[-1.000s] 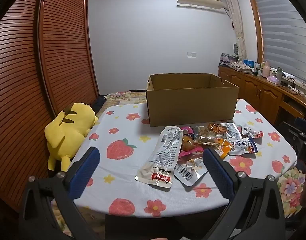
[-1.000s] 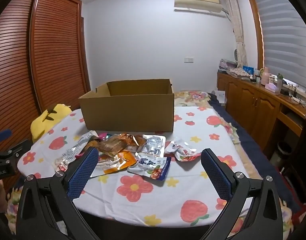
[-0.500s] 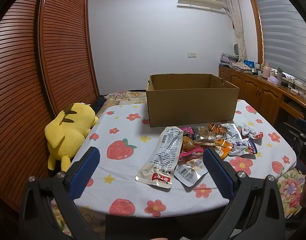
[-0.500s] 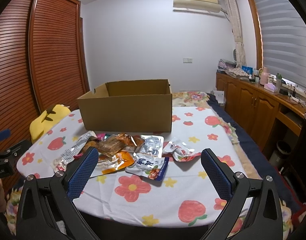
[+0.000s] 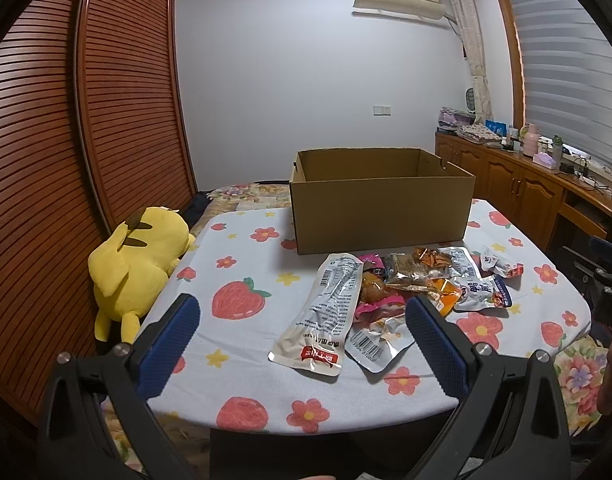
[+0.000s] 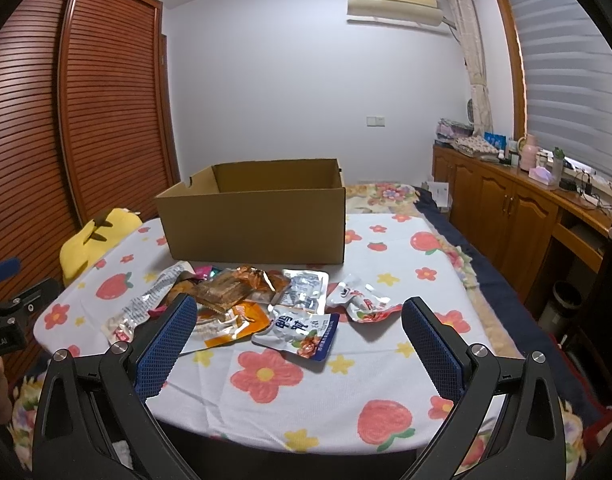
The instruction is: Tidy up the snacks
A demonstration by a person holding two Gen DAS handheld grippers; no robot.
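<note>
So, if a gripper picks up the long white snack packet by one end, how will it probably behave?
The long white snack packet looks thin and flat with a wrinkled film, so it would probably droop rather than stay stiff. Its glossy surface may slip between the pads. It partly overlaps the barcode packet, so pulling it could drag that neighbour too.

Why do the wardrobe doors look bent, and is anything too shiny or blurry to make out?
Left wrist view: the fisheye lens bows the wardrobe and darkens the corners; the snacks stay sharp. Right wrist view: same bowing, glare on the foil packets, and the box is crisp.
</note>
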